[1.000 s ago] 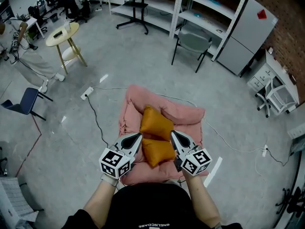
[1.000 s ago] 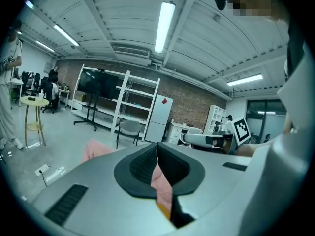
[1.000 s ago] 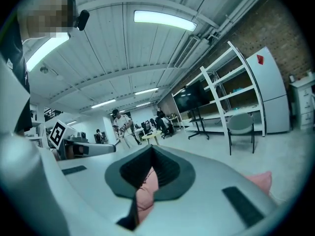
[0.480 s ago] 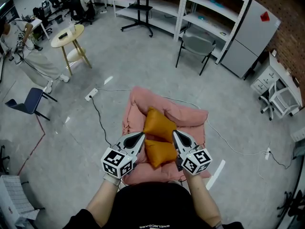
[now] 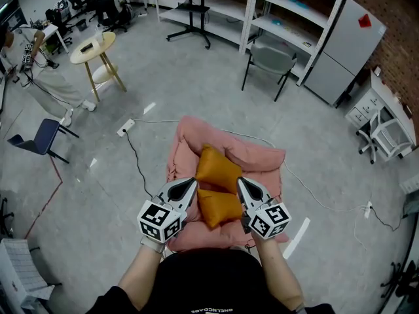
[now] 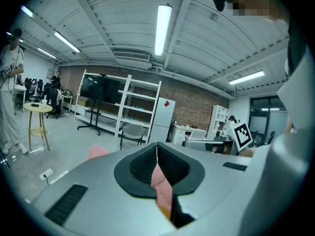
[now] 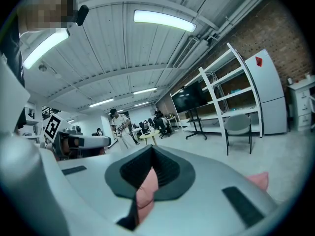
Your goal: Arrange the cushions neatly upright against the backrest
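Observation:
A pink floor sofa (image 5: 178, 169) lies on the concrete floor, its padded backrest (image 5: 252, 154) at the far side. One orange cushion (image 5: 216, 167) leans toward the backrest. A second orange cushion (image 5: 219, 206) lies flat on the seat in front of it. My left gripper (image 5: 192, 184) hovers shut at the flat cushion's left edge, and my right gripper (image 5: 239, 182) hovers shut at its right edge; neither holds anything. In the left gripper view the left gripper (image 6: 157, 146) has its jaws together, with pink fabric (image 6: 160, 181) below. The right gripper (image 7: 151, 149) looks the same.
A grey chair (image 5: 271, 59) and white shelves (image 5: 281, 12) stand beyond the sofa, with a grey cabinet (image 5: 340, 48) at the right. A round yellow table (image 5: 90, 48), a blue chair (image 5: 38, 138) and a person (image 5: 33, 64) are at the left. A power strip (image 5: 123, 128) and cables lie on the floor.
The head view has shifted slightly. Both grippers stay shut beside the flat orange cushion, and the cushions have not moved.

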{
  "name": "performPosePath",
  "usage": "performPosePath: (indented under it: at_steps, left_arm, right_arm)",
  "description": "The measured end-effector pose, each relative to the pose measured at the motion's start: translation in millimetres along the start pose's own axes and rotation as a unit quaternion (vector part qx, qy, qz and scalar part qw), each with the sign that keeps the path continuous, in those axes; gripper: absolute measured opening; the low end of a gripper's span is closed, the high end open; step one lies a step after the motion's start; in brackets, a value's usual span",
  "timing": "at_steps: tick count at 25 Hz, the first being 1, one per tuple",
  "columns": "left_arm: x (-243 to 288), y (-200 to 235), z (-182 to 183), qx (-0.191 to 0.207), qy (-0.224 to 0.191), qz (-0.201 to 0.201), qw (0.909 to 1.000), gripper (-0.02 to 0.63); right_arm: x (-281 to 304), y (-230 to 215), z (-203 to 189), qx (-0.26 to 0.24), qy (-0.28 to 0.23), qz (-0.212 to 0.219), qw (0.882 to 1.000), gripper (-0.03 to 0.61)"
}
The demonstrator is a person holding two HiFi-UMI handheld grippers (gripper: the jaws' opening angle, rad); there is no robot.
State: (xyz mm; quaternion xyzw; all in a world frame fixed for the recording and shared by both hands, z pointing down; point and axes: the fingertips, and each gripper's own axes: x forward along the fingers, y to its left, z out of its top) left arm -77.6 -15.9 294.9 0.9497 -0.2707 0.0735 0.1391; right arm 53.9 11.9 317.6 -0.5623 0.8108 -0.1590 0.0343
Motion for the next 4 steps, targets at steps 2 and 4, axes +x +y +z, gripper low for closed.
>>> performPosePath:
  at_steps: [2, 4]
  left_arm:
    - [-0.6, 0.3, 0.1, -0.001, 0.0, 0.002, 1.0, 0.017]
    - [-1.1, 0.0, -0.1, -0.002, 0.0, 0.003, 1.0, 0.017]
  right_arm:
    - [-0.5, 1.0, -0.6, -0.003, 0.002, 0.0, 1.0, 0.008]
    - [-1.6, 1.4, -1.2, -0.006, 0.004, 0.0, 1.0, 0.008]
